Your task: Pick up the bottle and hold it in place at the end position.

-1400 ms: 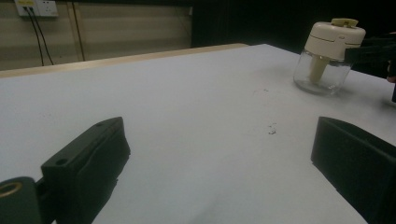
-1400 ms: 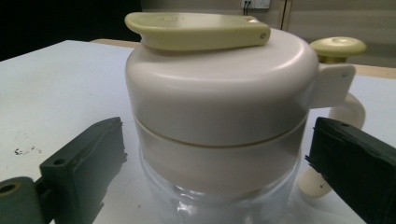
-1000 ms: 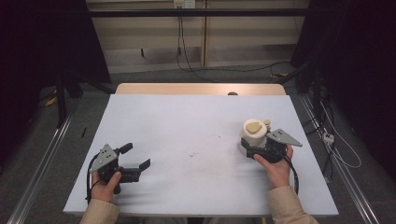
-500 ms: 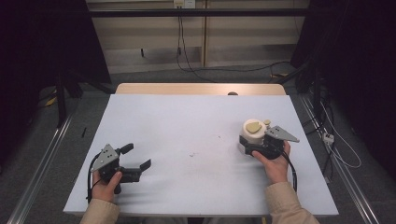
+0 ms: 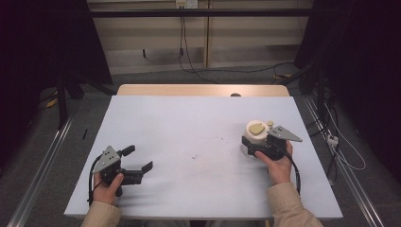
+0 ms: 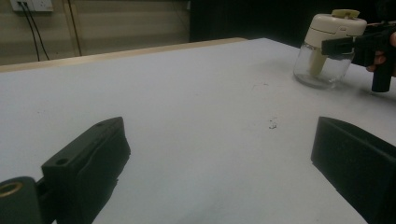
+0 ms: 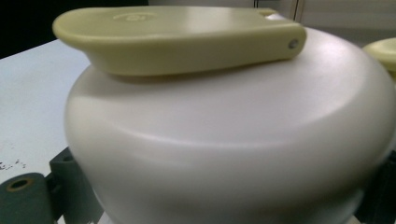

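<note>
the jar [image 5: 255,137] stood upright on the right side of the table [image 5: 189,123], its cream lid and green flap uppermost, and the right gripper [image 5: 257,147] had its jaws closed around the lid from the person's side. the left gripper [image 5: 137,163] rested well apart near the left front edge, jaws spread wide and holding nothing. the jar lay far to that gripper's right, so the right hand was plainly the nearer one for any lift or twist.

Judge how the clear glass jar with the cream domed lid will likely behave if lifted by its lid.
The clear glass jar looks empty, so probably light, yet breakable. Its cream domed lid appears smooth and rounded, so the right gripper may slip. Its broad base suggests it won't tip easily.
</note>
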Demonstrator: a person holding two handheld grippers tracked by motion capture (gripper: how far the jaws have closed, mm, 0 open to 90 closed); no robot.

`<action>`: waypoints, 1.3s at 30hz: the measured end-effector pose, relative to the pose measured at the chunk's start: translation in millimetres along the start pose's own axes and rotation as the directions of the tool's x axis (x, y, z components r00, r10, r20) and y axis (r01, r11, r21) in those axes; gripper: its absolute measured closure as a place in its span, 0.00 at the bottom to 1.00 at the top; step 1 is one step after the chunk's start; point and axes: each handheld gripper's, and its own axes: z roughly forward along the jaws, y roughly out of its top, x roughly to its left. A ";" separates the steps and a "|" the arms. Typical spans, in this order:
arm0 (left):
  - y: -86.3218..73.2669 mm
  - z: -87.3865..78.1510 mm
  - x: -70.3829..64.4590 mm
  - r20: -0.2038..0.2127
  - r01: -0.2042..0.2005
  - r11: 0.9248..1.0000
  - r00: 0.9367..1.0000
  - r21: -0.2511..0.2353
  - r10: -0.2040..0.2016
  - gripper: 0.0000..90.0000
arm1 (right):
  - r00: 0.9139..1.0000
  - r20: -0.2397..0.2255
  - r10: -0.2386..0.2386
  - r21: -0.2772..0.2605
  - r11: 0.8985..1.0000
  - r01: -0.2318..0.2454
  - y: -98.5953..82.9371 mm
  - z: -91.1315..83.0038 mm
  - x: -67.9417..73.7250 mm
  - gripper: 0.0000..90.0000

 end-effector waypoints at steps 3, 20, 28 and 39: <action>0.2 -0.1 -0.1 0.001 0.003 1.000 1.000 -0.003 -0.003 0.04 | 1.000 0.010 -0.006 -0.002 1.000 0.006 -0.1 -0.1 1.7 0.07; 1.6 -1.3 -1.2 0.005 0.009 1.000 1.000 -0.017 -0.009 0.04 | 1.000 -0.001 -0.021 -0.056 0.998 0.021 5.2 -2.0 11.6 0.08; 1.6 -0.5 -1.3 0.004 0.007 1.000 1.000 -0.014 -0.007 0.04 | 0.999 -0.017 -0.035 -0.046 0.998 0.034 8.5 1.3 18.6 0.08; 2.4 -1.7 -1.0 0.009 0.007 0.999 1.000 -0.033 -0.006 0.04 | 0.999 -0.041 -0.005 -0.065 0.998 0.002 15.7 17.6 31.8 0.08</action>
